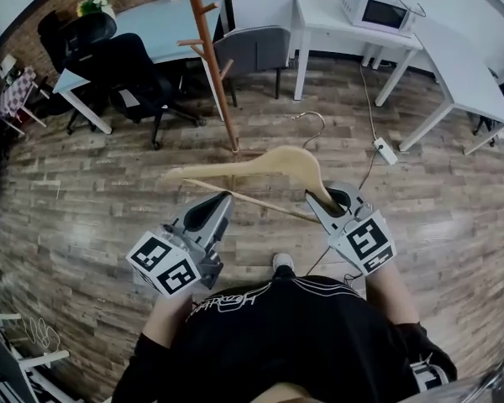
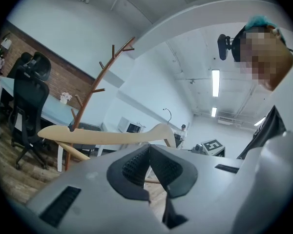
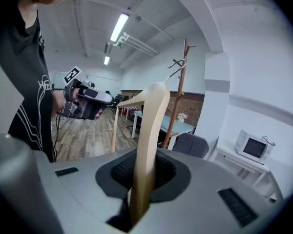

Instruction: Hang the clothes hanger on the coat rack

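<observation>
A pale wooden clothes hanger (image 1: 260, 164) with a metal hook (image 1: 312, 124) hangs level in front of me. My right gripper (image 1: 328, 201) is shut on the end of its right arm, which stands upright between the pads (image 3: 149, 145). My left gripper (image 1: 223, 200) is beside the hanger's lower bar, its jaws shut with nothing between them (image 2: 149, 152); the hanger (image 2: 102, 138) shows just beyond them. The brown wooden coat rack (image 1: 214, 57) stands on the floor ahead and a little left, its pegs (image 2: 112, 57) above the hanger.
Black office chairs (image 1: 126, 74) and a light blue desk (image 1: 164, 23) stand left of the rack, with a grey chair (image 1: 256, 49) behind it. White tables (image 1: 454, 65) carry a microwave (image 1: 374, 8). A power strip (image 1: 385, 150) and cable lie on the wood floor to the right.
</observation>
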`<control>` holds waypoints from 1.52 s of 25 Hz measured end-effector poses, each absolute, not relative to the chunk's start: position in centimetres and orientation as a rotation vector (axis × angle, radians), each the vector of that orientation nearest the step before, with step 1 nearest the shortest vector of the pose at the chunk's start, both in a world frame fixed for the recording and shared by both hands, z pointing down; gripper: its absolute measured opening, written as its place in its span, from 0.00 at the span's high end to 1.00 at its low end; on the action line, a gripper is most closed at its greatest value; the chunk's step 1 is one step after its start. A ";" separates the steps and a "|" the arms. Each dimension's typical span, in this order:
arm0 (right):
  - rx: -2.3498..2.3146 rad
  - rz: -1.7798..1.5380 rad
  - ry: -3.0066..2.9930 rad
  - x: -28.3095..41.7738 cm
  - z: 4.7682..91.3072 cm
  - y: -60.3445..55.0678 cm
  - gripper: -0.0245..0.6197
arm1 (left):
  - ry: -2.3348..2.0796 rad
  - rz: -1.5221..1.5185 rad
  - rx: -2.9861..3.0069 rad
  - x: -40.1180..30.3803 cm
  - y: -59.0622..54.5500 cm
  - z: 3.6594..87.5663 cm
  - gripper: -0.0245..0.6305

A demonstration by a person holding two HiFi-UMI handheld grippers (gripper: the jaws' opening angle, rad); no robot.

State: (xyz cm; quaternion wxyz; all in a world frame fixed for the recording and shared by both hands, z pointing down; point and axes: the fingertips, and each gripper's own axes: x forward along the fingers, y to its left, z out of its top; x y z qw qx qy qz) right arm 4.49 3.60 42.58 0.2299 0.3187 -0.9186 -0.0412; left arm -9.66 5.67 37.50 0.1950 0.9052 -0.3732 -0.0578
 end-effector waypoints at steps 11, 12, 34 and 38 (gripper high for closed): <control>0.860 -0.146 -2.513 12.2 42.2 -7.1 0.86 | -1.032 -0.096 2.575 -1.8 -5.3 36.4 0.95; 0.853 -0.157 -2.513 12.3 42.0 -7.7 0.86 | -1.033 -0.088 2.577 -1.7 -5.8 36.3 0.95; 0.654 -0.290 -2.537 6.9 40.7 -29.4 0.86 | -1.188 -0.186 2.521 -8.9 -26.7 35.3 0.95; 0.570 -0.354 -2.537 4.3 41.0 -33.2 0.87 | -1.280 -0.185 2.474 -11.9 -29.6 35.6 0.95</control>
